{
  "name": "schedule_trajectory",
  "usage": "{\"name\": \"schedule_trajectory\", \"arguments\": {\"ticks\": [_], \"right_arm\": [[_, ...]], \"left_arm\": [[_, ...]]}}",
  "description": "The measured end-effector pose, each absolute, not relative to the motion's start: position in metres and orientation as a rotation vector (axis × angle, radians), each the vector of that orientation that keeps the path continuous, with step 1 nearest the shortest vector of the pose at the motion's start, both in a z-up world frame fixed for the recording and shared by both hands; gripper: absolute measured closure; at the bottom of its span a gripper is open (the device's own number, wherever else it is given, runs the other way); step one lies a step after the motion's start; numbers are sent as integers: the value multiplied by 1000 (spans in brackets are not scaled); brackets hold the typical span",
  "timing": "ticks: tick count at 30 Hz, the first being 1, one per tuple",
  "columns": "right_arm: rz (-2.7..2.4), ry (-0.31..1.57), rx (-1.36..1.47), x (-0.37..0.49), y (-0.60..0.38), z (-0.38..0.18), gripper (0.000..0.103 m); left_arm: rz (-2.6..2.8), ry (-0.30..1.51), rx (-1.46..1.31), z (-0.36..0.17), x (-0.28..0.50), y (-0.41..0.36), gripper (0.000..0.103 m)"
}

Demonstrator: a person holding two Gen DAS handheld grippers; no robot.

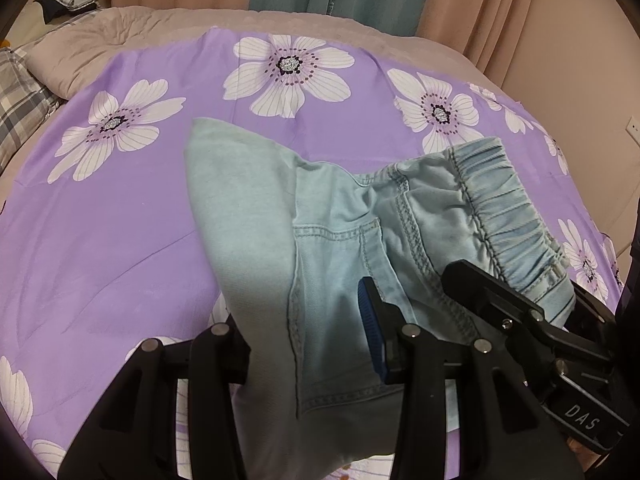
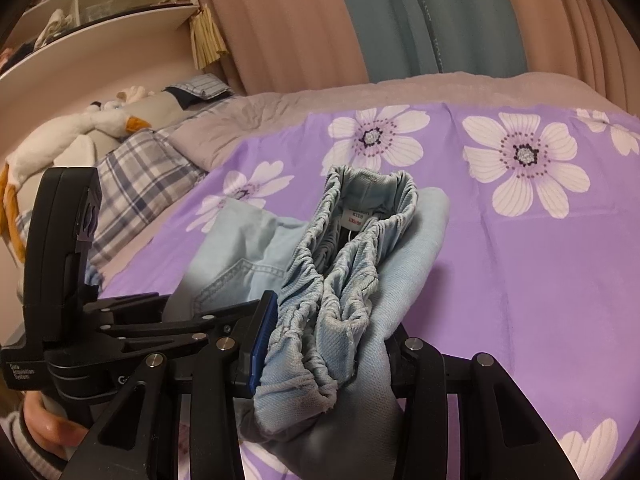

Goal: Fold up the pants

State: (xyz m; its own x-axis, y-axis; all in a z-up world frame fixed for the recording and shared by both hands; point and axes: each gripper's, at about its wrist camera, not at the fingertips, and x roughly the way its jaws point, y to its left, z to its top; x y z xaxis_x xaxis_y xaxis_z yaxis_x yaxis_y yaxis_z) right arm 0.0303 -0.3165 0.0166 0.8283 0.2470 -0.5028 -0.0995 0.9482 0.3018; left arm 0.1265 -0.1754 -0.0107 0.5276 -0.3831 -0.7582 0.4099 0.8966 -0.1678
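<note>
Light blue denim pants [image 1: 340,232] with an elastic waistband [image 1: 504,208] are bunched over the purple flowered sheet [image 1: 120,220]. My left gripper [image 1: 308,344] is shut on a fold of the pants near the back pocket. My right gripper [image 2: 324,356] is shut on the gathered waistband [image 2: 340,280], whose white size label [image 2: 354,216] shows inside. The right gripper also shows in the left wrist view [image 1: 520,312] at the waistband end. The left gripper shows in the right wrist view [image 2: 72,264] at the left.
The sheet lies on a bed with a beige quilt [image 1: 120,28]. A plaid pillow [image 2: 140,184] and a plush goose [image 2: 80,128] lie at the bed's left end. Curtains [image 2: 360,20] hang behind the bed. A shelf [image 2: 100,4] is on the wall.
</note>
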Motion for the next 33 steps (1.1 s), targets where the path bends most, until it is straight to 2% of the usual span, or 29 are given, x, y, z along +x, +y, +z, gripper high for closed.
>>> {"name": "schedule_trajectory", "arguments": {"ticks": [33], "right_arm": [[193,596,293,43,-318,7,59]], "left_arm": [[-446,911,60,-27,138,-182,60]]}}
